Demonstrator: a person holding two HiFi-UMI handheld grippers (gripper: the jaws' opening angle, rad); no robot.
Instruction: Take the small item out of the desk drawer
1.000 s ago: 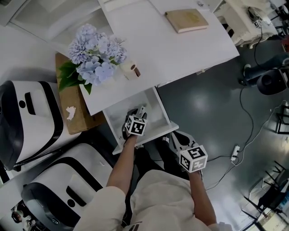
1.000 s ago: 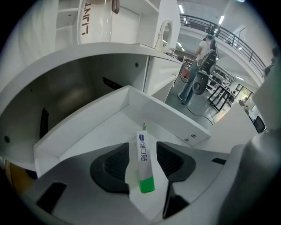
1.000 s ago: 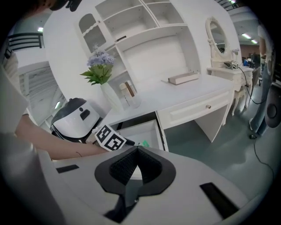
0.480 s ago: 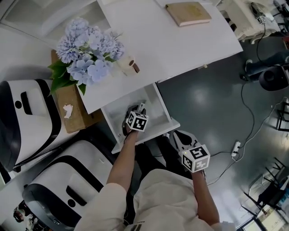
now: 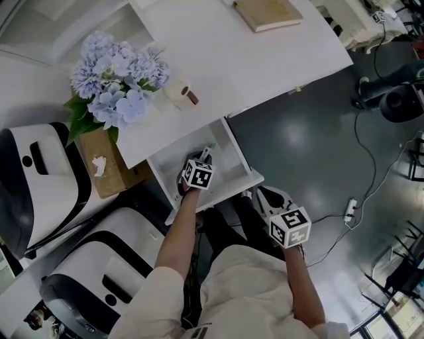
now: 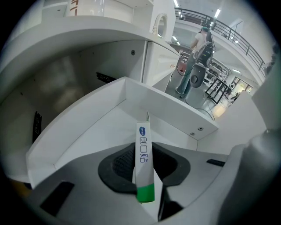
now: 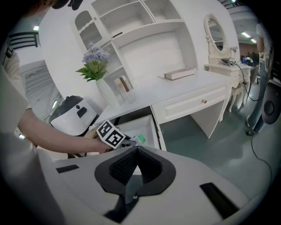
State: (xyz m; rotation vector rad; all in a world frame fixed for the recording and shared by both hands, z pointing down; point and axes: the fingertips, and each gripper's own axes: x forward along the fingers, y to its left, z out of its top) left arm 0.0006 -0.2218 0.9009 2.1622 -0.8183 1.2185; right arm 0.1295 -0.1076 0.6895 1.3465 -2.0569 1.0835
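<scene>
The desk drawer stands pulled out under the white desk. My left gripper reaches into it. Its jaws are closing, and the pads press on a small white box with a green end, which stands on edge between them. In the left gripper view the left gripper has the drawer's white wall behind the box. My right gripper hangs below the drawer's front, shut and empty. The right gripper view shows the right gripper with its pads together, the open drawer and the green end of the box.
A vase of blue flowers, a small roll and a book are on the desk. A cardboard box and white-and-black machines stand to the left. Cables and a power strip lie on the floor at right.
The left gripper has stayed in the drawer and a green tip now shows at its jaws. The head view has shifted slightly. The right gripper has barely moved.
</scene>
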